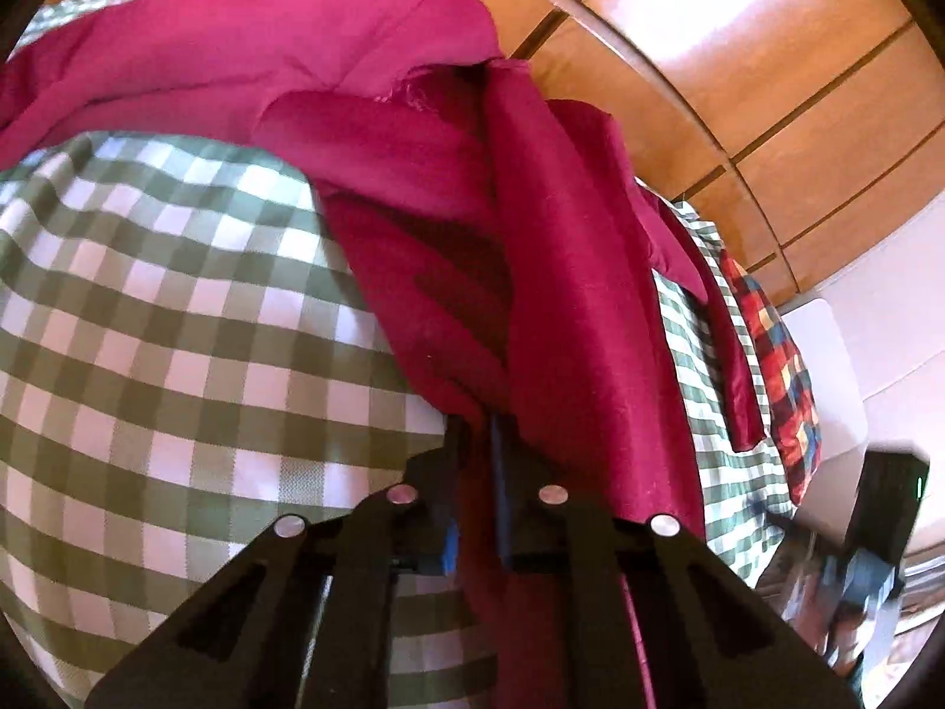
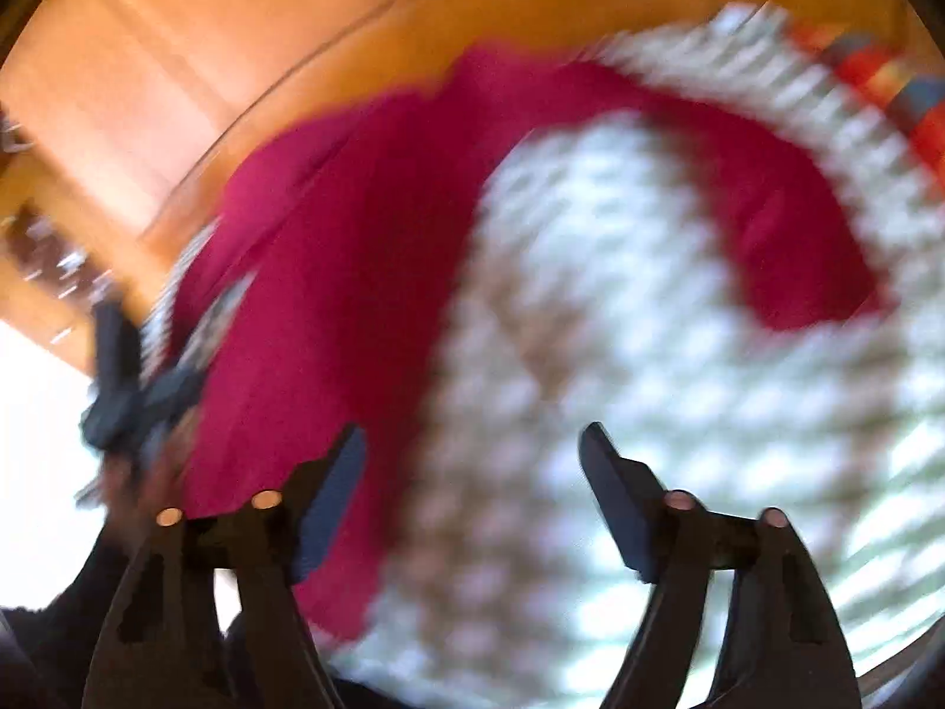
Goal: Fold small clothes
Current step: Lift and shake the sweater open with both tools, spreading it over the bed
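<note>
A magenta garment (image 1: 413,136) lies crumpled on a green-and-white checked cloth (image 1: 147,325). My left gripper (image 1: 479,431) is shut on a fold of the magenta garment, which drapes over its right finger. In the blurred right wrist view the same garment (image 2: 331,272) stretches across the checked cloth (image 2: 620,354), with one end curling to the right. My right gripper (image 2: 472,461) is open and empty above the cloth, beside the garment's edge. The left gripper (image 2: 127,396) shows at the left of that view, holding the garment.
A wooden headboard or panelled wall (image 1: 738,59) runs behind the bed. A red, blue and yellow checked cloth (image 1: 779,366) lies at the right edge of the checked cloth. A white surface (image 1: 874,354) is beyond it.
</note>
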The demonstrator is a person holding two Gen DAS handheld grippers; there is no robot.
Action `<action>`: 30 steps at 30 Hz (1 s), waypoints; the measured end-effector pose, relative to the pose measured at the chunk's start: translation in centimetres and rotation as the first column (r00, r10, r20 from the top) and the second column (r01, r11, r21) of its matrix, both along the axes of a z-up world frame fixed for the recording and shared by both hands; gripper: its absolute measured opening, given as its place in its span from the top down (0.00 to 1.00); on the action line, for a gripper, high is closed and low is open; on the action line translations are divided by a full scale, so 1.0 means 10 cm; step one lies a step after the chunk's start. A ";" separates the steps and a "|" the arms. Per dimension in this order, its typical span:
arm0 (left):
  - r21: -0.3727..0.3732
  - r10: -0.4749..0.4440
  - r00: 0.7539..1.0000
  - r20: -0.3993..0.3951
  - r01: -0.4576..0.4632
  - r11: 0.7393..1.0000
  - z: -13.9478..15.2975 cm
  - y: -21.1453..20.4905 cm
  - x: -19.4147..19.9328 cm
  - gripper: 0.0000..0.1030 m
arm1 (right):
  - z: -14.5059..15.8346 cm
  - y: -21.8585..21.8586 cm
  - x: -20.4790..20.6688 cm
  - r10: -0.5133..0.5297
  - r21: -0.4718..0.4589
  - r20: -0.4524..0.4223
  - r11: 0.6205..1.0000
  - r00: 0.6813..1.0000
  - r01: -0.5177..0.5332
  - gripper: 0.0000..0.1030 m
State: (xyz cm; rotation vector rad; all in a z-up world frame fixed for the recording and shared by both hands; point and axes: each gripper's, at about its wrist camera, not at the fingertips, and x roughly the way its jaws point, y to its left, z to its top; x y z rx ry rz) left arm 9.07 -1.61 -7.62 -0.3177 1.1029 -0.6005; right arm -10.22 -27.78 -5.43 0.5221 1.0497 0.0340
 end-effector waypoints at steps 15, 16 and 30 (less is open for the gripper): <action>0.014 0.037 0.974 0.225 -0.041 0.999 1.16 1.00 -0.29 1.00 | 0.87 0.18 -0.53 0.075 -0.213 0.110 0.976 0.991 -0.050 0.98; 0.017 0.046 0.972 0.230 -0.051 0.999 1.20 1.09 -0.31 1.00 | 0.88 0.14 -0.64 0.076 -0.228 0.098 0.972 0.992 -0.052 0.98; -0.022 -0.021 0.999 0.047 0.022 1.000 0.24 0.50 -0.44 0.63 | 0.41 -0.28 -0.73 -0.148 -0.079 0.081 0.985 0.986 0.154 0.33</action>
